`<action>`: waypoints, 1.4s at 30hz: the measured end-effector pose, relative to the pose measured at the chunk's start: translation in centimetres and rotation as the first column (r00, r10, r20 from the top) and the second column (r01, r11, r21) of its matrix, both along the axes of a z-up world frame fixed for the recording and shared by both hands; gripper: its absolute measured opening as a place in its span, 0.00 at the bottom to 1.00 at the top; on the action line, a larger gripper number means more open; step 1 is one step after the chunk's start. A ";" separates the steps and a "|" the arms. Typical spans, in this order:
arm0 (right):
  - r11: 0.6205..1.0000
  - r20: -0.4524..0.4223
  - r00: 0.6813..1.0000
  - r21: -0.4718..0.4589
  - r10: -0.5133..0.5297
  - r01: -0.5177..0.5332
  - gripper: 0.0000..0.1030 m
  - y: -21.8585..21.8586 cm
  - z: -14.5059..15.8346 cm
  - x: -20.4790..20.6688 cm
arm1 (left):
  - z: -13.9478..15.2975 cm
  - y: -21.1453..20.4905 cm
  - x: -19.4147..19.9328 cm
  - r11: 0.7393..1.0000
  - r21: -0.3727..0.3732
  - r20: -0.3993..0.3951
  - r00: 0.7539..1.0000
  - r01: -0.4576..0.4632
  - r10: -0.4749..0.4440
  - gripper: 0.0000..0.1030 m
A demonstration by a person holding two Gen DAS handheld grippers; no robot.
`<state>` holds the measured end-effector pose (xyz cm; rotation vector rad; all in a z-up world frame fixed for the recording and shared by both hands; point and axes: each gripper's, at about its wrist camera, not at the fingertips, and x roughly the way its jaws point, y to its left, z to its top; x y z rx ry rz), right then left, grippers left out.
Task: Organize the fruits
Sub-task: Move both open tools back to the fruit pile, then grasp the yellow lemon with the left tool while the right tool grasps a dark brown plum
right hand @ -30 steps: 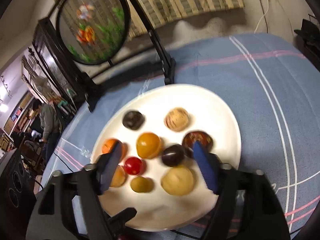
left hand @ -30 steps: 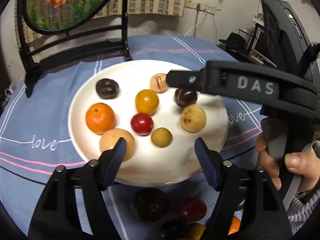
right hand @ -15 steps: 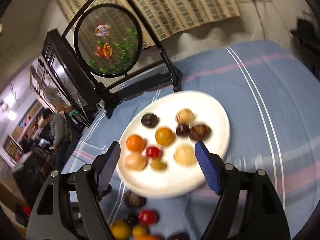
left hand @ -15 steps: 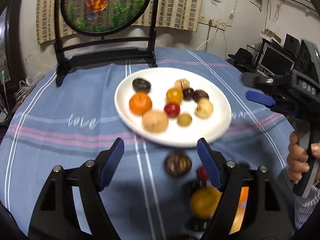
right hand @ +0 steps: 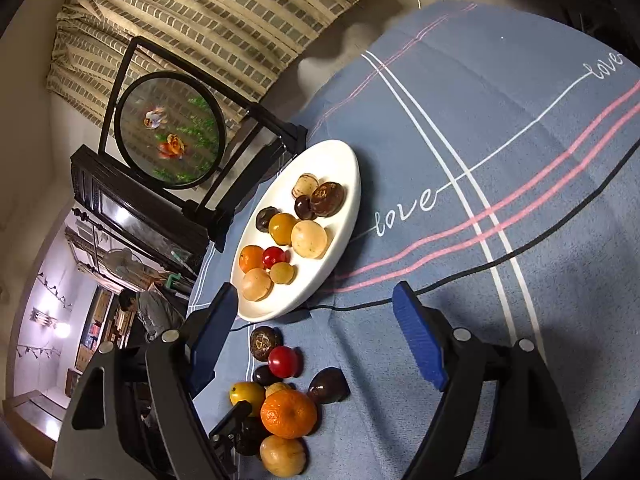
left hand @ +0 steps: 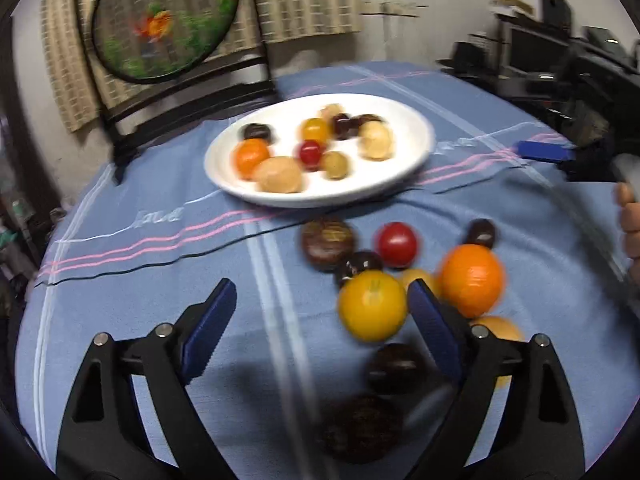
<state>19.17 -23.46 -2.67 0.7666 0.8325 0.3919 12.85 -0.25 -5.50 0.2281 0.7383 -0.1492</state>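
Note:
A white plate (left hand: 404, 176) holds several small fruits; it also shows in the right wrist view (right hand: 344, 236). A loose pile lies on the blue cloth in front of it: a yellow fruit (left hand: 372, 305), an orange (left hand: 472, 280), a red fruit (left hand: 397, 244) and dark ones (left hand: 328, 243). My left gripper (left hand: 320, 312) is open and empty, low over the cloth, with the yellow fruit just inside its right finger. My right gripper (right hand: 316, 332) is open and empty above the pile's red fruit (right hand: 283, 361) and orange (right hand: 289, 413). Its blue fingertip (left hand: 544, 151) shows at the left view's right edge.
A round goldfish screen on a black stand (left hand: 160, 20) stands behind the plate, also in the right wrist view (right hand: 172, 132). Dark equipment (left hand: 560, 52) sits beyond the table's right edge. The blue striped cloth (right hand: 500, 160) extends to the right.
Both grippers have pulled back from the plate and dropped toward the loose pile. The pile now fills the near part of both views. Both stay open.

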 end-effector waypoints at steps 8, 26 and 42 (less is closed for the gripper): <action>1.000 0.030 0.999 0.009 0.019 -0.019 0.78 0.1 0.8 -0.5 | 0.1 5.7 0.4 0.981 -0.099 -0.029 0.985 -0.170 0.168 0.86; 0.999 0.028 0.999 -0.028 0.039 -0.038 0.78 0.7 1.0 -0.6 | -1.0 1.8 -0.3 0.981 -0.162 -0.104 0.987 0.106 -0.124 0.62; 0.996 0.017 1.000 -0.087 0.024 -0.022 0.78 0.9 0.7 -0.6 | -2.0 4.1 1.5 0.912 -0.406 -0.250 0.952 0.063 -0.177 0.40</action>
